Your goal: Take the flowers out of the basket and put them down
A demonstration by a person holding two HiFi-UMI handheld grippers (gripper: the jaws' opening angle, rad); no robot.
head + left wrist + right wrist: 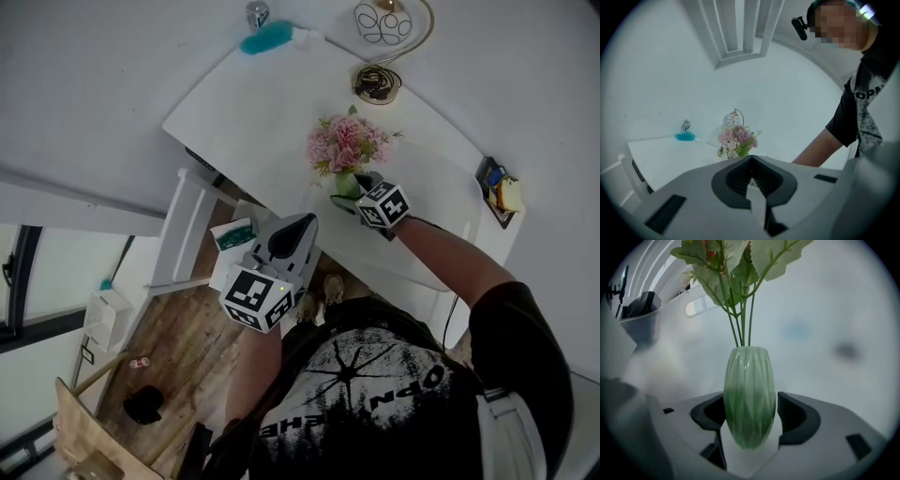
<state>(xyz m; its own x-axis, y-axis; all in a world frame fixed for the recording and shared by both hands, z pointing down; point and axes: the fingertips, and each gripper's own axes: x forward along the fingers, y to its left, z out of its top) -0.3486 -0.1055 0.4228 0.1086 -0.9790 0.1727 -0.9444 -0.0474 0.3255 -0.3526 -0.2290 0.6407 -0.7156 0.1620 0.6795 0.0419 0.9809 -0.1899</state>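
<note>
A bunch of pink flowers [345,142] stands in a ribbed green vase [346,185] on the white table [262,103]. My right gripper [354,194] is at the vase. In the right gripper view the vase [749,397] stands upright between the jaws of that gripper [750,420], which are spread wide, with a gap showing at the right pad. Green stems and leaves [740,268] rise above it. My left gripper [298,228] hangs off the table's near edge, its jaws [752,185] closed on nothing, pointing toward the flowers [737,139].
A white wire basket with a gold handle [382,23] and a gold ring-shaped base [377,84] sit at the table's far side. A teal object [267,39] lies at the far left corner. A small box [499,190] hangs at the right edge. Wooden floor lies below.
</note>
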